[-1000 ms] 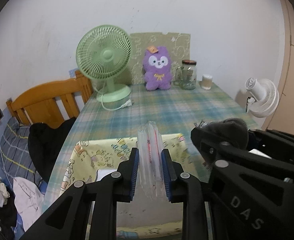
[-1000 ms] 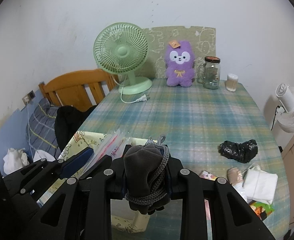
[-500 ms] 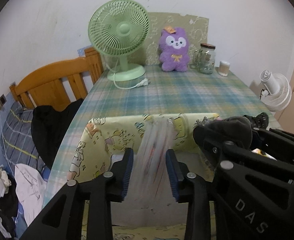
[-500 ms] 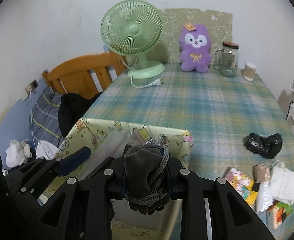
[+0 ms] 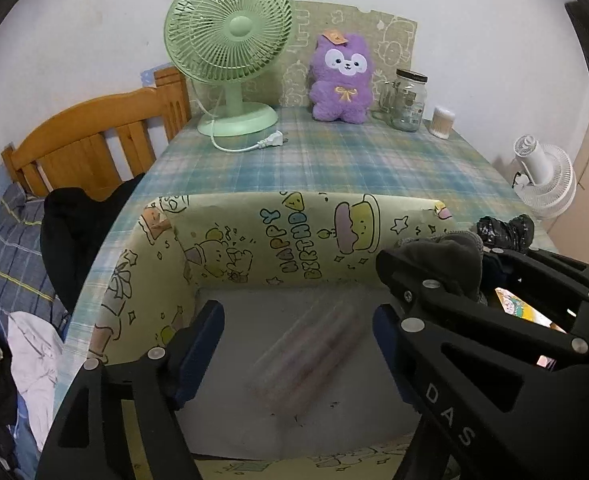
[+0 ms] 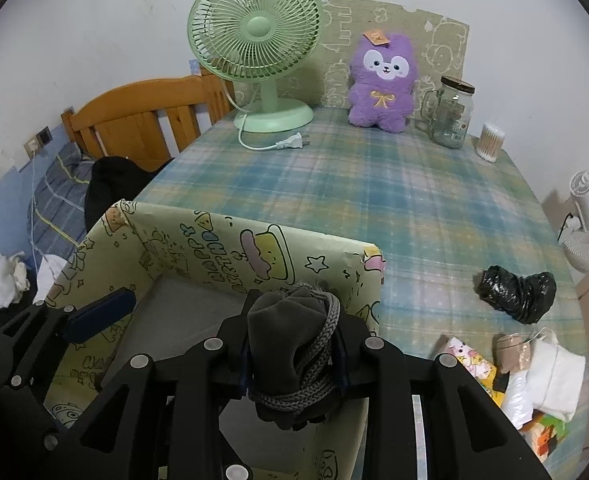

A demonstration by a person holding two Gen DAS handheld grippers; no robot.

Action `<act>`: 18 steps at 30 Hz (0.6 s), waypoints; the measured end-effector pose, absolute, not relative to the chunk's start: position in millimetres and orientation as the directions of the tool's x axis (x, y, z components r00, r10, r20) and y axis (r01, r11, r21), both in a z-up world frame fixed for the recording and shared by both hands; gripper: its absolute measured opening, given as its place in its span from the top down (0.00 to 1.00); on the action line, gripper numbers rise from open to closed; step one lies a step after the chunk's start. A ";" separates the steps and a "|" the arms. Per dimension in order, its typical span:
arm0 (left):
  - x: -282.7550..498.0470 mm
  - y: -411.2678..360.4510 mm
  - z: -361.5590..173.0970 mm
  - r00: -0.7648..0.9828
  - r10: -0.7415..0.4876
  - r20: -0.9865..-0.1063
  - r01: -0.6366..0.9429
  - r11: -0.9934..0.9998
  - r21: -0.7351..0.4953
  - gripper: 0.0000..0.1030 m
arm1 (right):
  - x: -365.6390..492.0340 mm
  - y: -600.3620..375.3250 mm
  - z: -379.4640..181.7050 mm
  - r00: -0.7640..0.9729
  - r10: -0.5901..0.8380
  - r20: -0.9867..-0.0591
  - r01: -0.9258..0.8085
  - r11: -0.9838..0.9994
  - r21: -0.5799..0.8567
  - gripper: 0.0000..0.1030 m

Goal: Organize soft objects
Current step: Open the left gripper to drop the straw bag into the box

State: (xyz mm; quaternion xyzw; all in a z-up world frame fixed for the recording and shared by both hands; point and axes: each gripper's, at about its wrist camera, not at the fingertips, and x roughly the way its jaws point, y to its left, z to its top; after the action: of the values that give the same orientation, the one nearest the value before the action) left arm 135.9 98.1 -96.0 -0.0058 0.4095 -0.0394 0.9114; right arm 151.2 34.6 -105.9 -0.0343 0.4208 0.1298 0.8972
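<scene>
Gripping a dark grey fleece pouch (image 6: 290, 344) bound with knitted cord, the right gripper (image 6: 294, 356) has its fingers closed tight on the cloth, above the near right corner of the cardboard box (image 5: 254, 216). Left gripper (image 5: 298, 332) fingers stand wide apart, empty, over the box's plain grey floor, where a clear plastic packet (image 5: 310, 340) shows blurred. Beyond the box's far wall, open plaid bench (image 6: 434, 200) stretches away.

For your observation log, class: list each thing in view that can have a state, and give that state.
Left tool: open, over the box.
Clear packet: released, blurred, inside the box.
Right tool: shut on grey pouch.
Box: open-topped.
Green fan: unplugged, plug on the table.
Jar: lidded.
</scene>
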 end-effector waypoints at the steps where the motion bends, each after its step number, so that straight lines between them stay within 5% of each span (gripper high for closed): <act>1: 136.3 97.4 -96.3 0.658 -0.082 -0.749 0.067 0.996 -0.050 0.23 | 152.0 34.3 -106.0 0.612 0.198 -0.766 -0.260 0.965 0.041 0.66; 8: 137.2 88.7 -93.7 0.659 -0.119 -0.743 0.090 0.993 -0.079 0.20 | 157.6 27.8 -103.8 0.606 0.199 -0.770 -0.267 0.963 0.039 0.54; 11: 136.8 91.8 -91.8 0.651 -0.114 -0.751 0.070 0.994 -0.090 0.17 | 155.1 30.1 -99.9 0.611 0.212 -0.763 -0.283 0.958 0.040 0.45; 13: 135.0 93.1 -89.5 0.649 -0.112 -0.753 0.064 0.994 -0.093 0.12 | 151.2 29.6 -95.1 0.633 0.208 -0.745 -0.279 0.960 0.031 0.29; 18: 128.0 92.4 -82.3 0.670 -0.069 -0.739 0.046 0.998 -0.051 0.07 | 143.1 28.9 -86.7 0.653 0.217 -0.726 -0.284 0.958 0.030 0.22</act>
State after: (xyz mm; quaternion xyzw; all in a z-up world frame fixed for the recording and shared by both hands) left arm 128.0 92.4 -82.3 -0.0141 0.4048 -0.0314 0.9138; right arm 143.1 28.9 -86.7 -0.0430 0.3932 0.1380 0.9080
